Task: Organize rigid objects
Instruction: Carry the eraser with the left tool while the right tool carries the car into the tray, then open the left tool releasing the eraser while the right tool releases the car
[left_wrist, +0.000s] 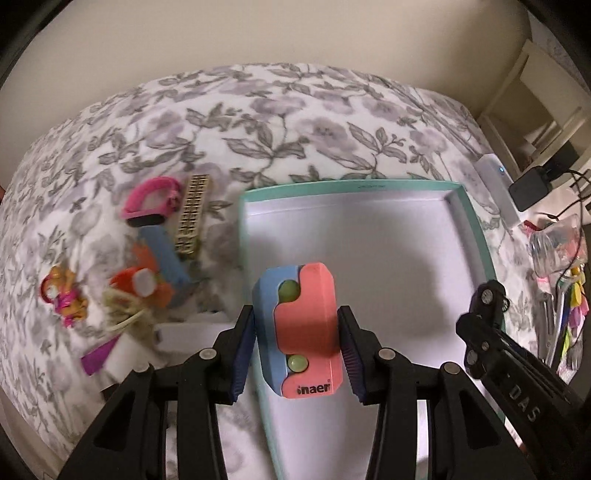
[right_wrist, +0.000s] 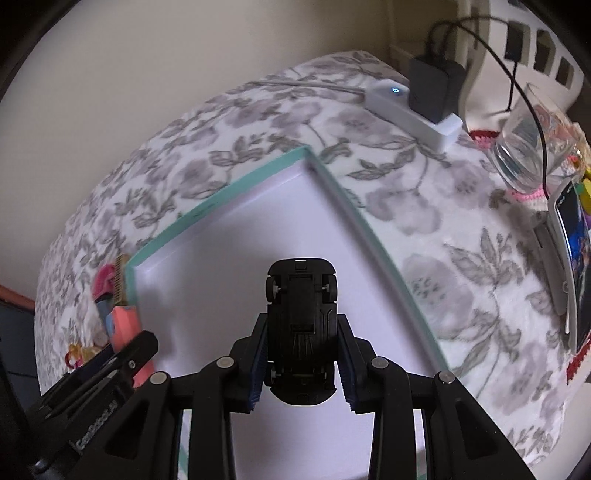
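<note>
My left gripper (left_wrist: 297, 354) is shut on a pink and blue block (left_wrist: 299, 332) with green dots, held above the near left part of the teal-rimmed white tray (left_wrist: 242, 229). My right gripper (right_wrist: 301, 363) is shut on a black toy car (right_wrist: 301, 321), underside up, held over the tray (right_wrist: 218, 203). The car also shows in the left wrist view (left_wrist: 487, 299), at the tray's right rim. The block also shows in the right wrist view (right_wrist: 123, 325), at the tray's left edge.
Left of the tray on the floral cloth lie a pink watch (left_wrist: 151, 203), a gold comb-like piece (left_wrist: 192, 218), a blue strip (left_wrist: 166, 258), an orange toy (left_wrist: 140, 284) and a small figure (left_wrist: 62, 299). A white power strip (right_wrist: 413, 110), a glass (right_wrist: 528, 147) and a phone (right_wrist: 572, 266) sit right.
</note>
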